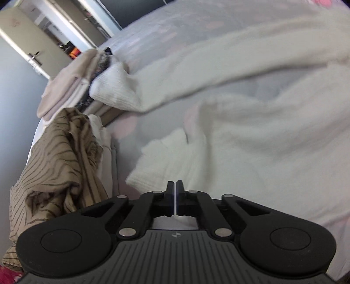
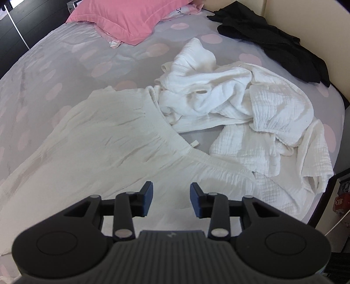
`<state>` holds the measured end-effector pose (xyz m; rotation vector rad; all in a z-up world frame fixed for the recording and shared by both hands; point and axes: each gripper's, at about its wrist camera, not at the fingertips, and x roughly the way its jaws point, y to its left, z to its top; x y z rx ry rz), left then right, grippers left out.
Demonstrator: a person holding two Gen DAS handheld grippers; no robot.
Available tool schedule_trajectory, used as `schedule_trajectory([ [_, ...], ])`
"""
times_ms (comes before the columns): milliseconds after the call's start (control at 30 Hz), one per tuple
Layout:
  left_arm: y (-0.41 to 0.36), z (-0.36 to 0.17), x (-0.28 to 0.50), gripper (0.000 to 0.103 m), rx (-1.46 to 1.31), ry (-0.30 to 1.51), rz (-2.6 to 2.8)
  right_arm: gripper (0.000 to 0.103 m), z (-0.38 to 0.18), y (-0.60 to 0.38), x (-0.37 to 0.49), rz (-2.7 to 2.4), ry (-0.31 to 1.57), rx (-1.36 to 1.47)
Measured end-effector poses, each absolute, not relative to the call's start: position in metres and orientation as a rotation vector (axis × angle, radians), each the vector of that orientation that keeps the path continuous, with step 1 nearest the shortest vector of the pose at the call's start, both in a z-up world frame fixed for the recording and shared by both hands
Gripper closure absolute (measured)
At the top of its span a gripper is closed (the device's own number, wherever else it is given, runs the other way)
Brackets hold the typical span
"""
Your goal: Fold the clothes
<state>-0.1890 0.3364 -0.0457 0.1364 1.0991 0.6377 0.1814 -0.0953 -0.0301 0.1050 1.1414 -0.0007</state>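
A white garment with a gathered waistband (image 2: 113, 139) lies spread flat on the bed. My right gripper (image 2: 171, 187) hovers just above its near part, open, with nothing between the blue pads. To its right a crumpled heap of white crinkled cloth (image 2: 240, 104) touches the waistband. In the left wrist view, blurred white cloth (image 1: 240, 135) lies across the bed, with a long strip of it (image 1: 196, 72) reaching toward the far pile. My left gripper (image 1: 175, 185) is shut above the near edge of this cloth, and I see nothing gripped between its fingers.
The bed has a grey sheet with pink dots (image 2: 54, 65). A pink pillow (image 2: 122, 19) and black clothes (image 2: 273, 41) lie at the far end. A brown striped garment (image 1: 59, 157) and a beige stack of clothes (image 1: 65, 87) sit at the bed's left edge, near a door (image 1: 24, 37).
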Motion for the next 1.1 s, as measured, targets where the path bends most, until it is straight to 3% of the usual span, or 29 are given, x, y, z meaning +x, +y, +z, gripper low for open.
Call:
schedule_trajectory([
  [267, 0.339, -0.019, -0.17, 0.103, 0.086, 1.079, 0.538, 0.062, -0.031, -0.097, 0.184, 0.023, 1.157, 0.129],
  [400, 0.338, -0.032, -0.169, 0.084, 0.073, 1.098, 0.54, 0.06, -0.032, -0.096, 0.186, 0.038, 1.165, 0.142],
  [467, 0.338, -0.041, -0.17, 0.082, 0.064, 1.113, 0.552, 0.057, -0.033, -0.095, 0.186, 0.046, 1.167, 0.144],
  [633, 0.339, -0.056, -0.172, 0.082, 0.038, 1.135, 0.604, 0.046, -0.025, -0.093, 0.18, 0.033, 1.07, 0.17],
  [767, 0.34, -0.067, -0.171, 0.082, -0.001, 1.198, 0.586, 0.046, -0.018, -0.089, 0.179, 0.052, 1.025, 0.173],
  [1067, 0.337, -0.085, -0.17, 0.082, 0.047, 1.291, 0.602, 0.047, -0.028, -0.082, 0.183, 0.119, 1.12, 0.151],
  [1100, 0.339, -0.087, -0.169, 0.091, 0.055, 1.303, 0.621, 0.047, -0.028, -0.082, 0.182, 0.122, 1.123, 0.149],
])
